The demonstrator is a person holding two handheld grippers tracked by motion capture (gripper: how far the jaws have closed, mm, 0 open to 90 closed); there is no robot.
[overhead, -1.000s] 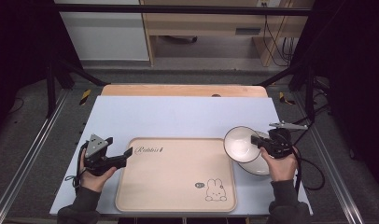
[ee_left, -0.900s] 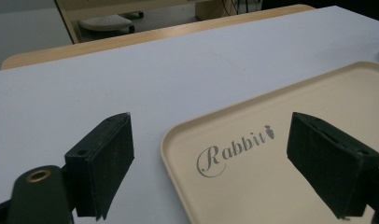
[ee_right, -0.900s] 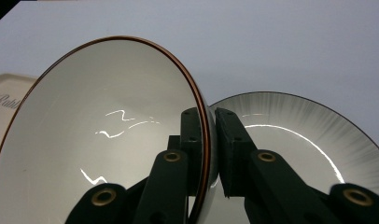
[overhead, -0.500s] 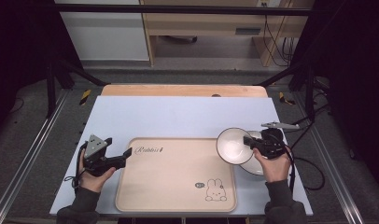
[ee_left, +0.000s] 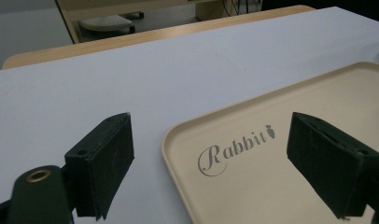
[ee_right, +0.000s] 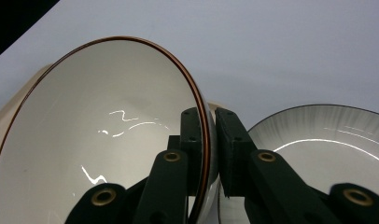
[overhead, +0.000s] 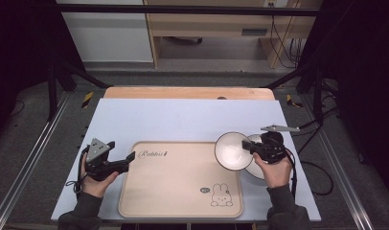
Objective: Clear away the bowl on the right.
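Note:
My right gripper (overhead: pixel 252 148) (ee_right: pixel 209 140) is shut on the rim of a white bowl (overhead: pixel 232 151) (ee_right: pixel 99 144) with a dark red edge. It holds the bowl tilted in the air over the right edge of the beige tray (overhead: pixel 178 182). A second white bowl (overhead: pixel 257 168) (ee_right: pixel 327 140) with a dark rim lies on the table just under and behind that gripper. My left gripper (overhead: pixel 129 158) (ee_left: pixel 211 163) is open at the tray's left edge (ee_left: pixel 178 140), jaws wide apart over the "Rabbit" lettering, nothing between them.
The tray lies on a pale blue table top (overhead: pixel 183 117) with a wooden strip (overhead: pixel 188 92) along the far edge. A small rabbit drawing (overhead: pixel 220 195) marks the tray's near right corner. Dark floor and metal frame legs surround the table.
My right gripper has carried the red-rimmed bowl leftward, off the second bowl and over the tray's right edge. The left gripper has stayed still.

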